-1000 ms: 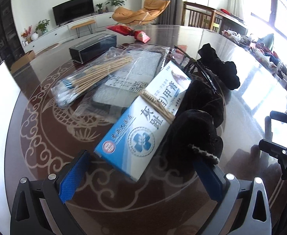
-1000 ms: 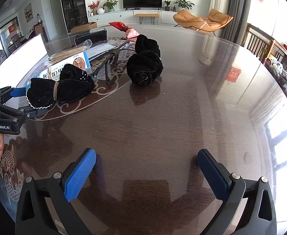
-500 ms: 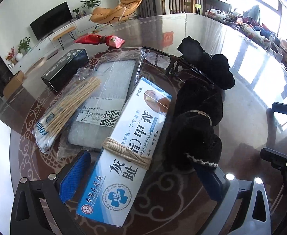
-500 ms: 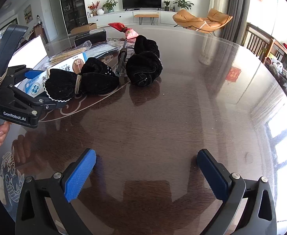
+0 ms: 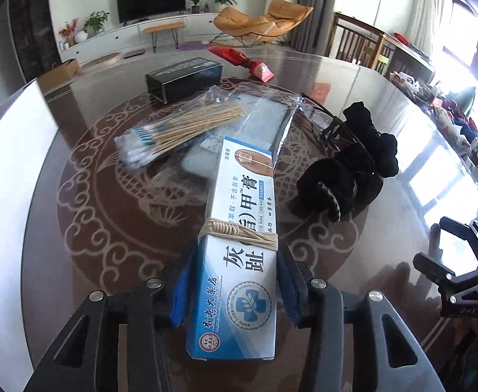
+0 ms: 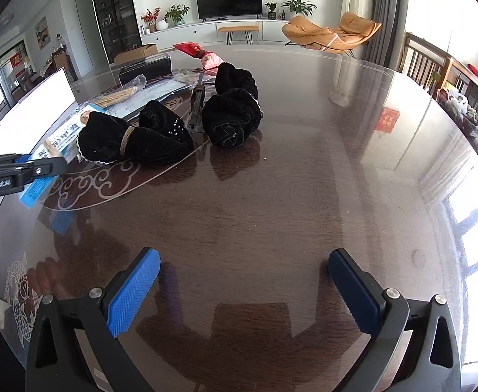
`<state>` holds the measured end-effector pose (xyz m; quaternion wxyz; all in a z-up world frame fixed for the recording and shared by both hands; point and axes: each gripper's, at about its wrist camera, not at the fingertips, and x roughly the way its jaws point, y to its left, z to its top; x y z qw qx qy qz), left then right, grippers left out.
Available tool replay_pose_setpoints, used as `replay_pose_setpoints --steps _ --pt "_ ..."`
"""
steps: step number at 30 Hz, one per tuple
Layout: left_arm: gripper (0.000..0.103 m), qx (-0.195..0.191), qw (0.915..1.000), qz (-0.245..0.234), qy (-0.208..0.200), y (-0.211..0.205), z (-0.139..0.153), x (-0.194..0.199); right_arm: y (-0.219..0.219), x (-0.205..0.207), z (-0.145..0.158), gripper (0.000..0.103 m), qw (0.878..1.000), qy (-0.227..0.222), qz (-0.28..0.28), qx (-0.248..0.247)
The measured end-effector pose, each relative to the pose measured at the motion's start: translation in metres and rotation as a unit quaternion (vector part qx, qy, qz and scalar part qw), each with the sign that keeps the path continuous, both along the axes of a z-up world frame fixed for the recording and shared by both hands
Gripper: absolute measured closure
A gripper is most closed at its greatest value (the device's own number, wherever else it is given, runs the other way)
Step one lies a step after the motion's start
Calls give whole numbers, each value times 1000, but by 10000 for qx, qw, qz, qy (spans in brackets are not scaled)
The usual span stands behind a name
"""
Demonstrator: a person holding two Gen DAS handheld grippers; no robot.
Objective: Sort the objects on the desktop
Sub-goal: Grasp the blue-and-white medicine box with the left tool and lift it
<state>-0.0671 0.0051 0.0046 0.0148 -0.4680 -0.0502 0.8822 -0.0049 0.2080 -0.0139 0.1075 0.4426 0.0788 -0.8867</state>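
Note:
A blue and white nail-cream box (image 5: pixel 245 189), tied round with a tan band, sits between the blue pads of my left gripper (image 5: pixel 237 268). The jaws are closing and both pads touch the box's long sides. From the right wrist the box (image 6: pixel 59 143) shows its near end raised off the table, with the left gripper (image 6: pixel 26 170) on it. My right gripper (image 6: pixel 242 281) stands open over bare table. A black cloth bundle (image 5: pixel 337 189) lies just right of the box.
Behind the box lie a bag of cotton swabs (image 5: pixel 173 134), a clear flat packet (image 5: pixel 258 121), a black carton (image 5: pixel 183 78), a red pouch (image 5: pixel 248 62) and glasses (image 5: pixel 330 124). A second black bundle (image 6: pixel 232 114) lies further right. A white panel (image 5: pixel 7 170) borders the left.
My left gripper went from wide open around the box and black bundle to closed on the box alone, which now points straight out from the jaws. The right gripper stayed put.

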Motion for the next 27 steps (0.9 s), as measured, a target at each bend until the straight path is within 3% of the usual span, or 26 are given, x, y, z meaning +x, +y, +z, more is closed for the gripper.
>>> replay_pose_setpoints --steps 4,8,11,14,16,18,20,27 --pt "57 21 9991 380 173 -17 3 39 -1 0 -1 0 10000 -8 -9 51" --pt "57 -26 9964 772 341 -39 4 48 -3 0 -1 0 9999 -17 -15 120" --pt "56 295 9953 908 180 -56 -5 41 -5 -1 -2 0 9998 -24 -16 175" --pt "55 518 9958 728 187 -55 -6 40 -4 0 -2 0 9998 -21 -27 180" --pt "47 651 9962 568 133 -49 -6 39 -4 0 -2 0 9998 -18 -34 182" --pt "29 733 9965 387 100 -41 -7 38 -3 0 -2 0 9998 -19 -36 183" --pt "23 520 9983 277 5 -30 -12 35 -3 0 -2 0 9998 -20 -36 184" --pt "23 -114 9996 236 -88 -14 -23 25 -3 0 -2 0 9998 -23 -38 189"
